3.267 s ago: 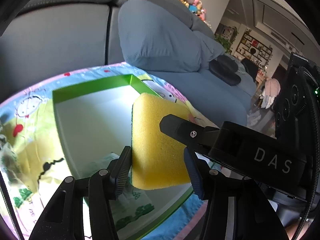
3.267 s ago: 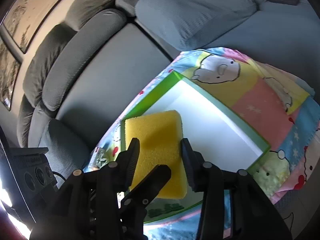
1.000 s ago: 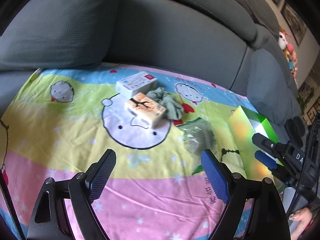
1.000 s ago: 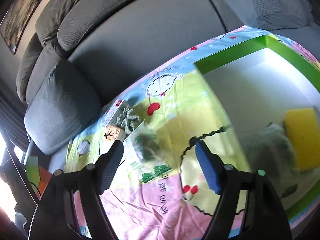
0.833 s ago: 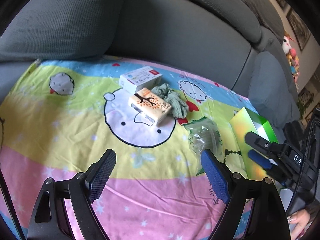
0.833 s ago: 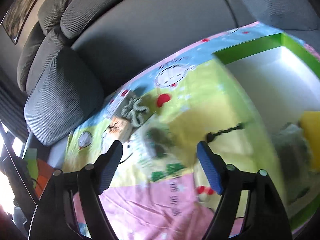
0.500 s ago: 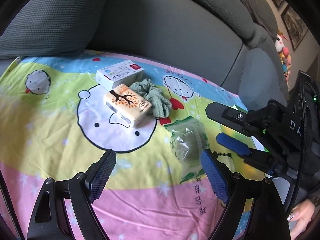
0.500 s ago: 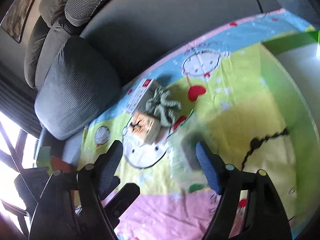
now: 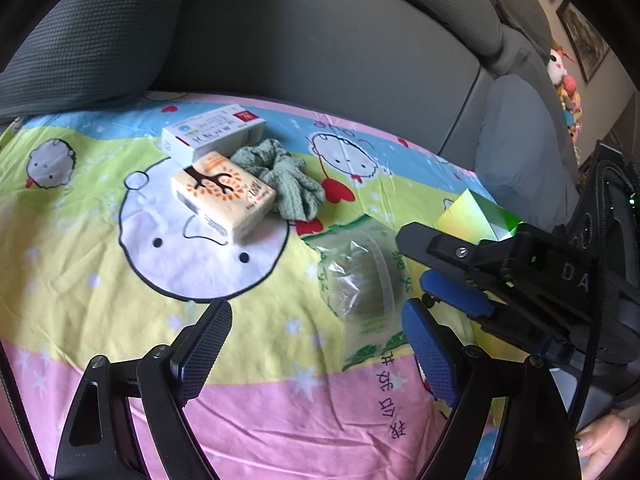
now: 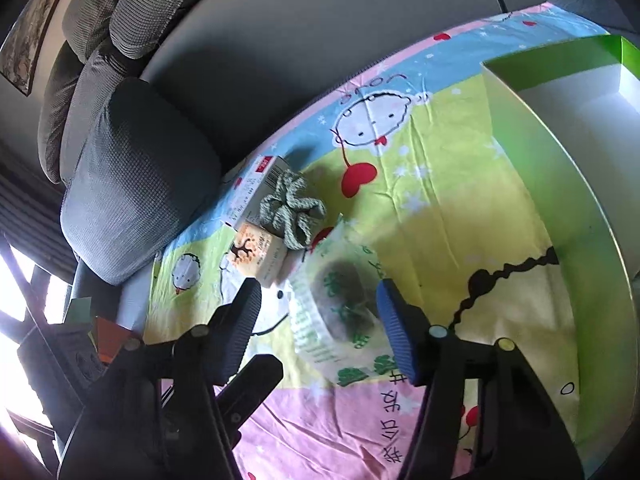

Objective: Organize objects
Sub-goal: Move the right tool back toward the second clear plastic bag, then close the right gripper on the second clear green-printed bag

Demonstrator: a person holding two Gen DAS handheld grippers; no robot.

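We judge the clear plastic packet (image 10: 340,312) the likeliest next pick, and the risk is its slippery film: our right tool (image 10: 320,328), its jaws closing with the packet between them but not yet pinched, could catch only loose wrap and drop it short of the green box (image 10: 568,184). The packet lies on the cartoon sheet (image 9: 120,300), just beside the green scrunchie (image 9: 286,184) and tissue pack (image 9: 222,196). Both tools angle steeply downward; our left tool (image 9: 316,344) hangs spread and empty near the packet.
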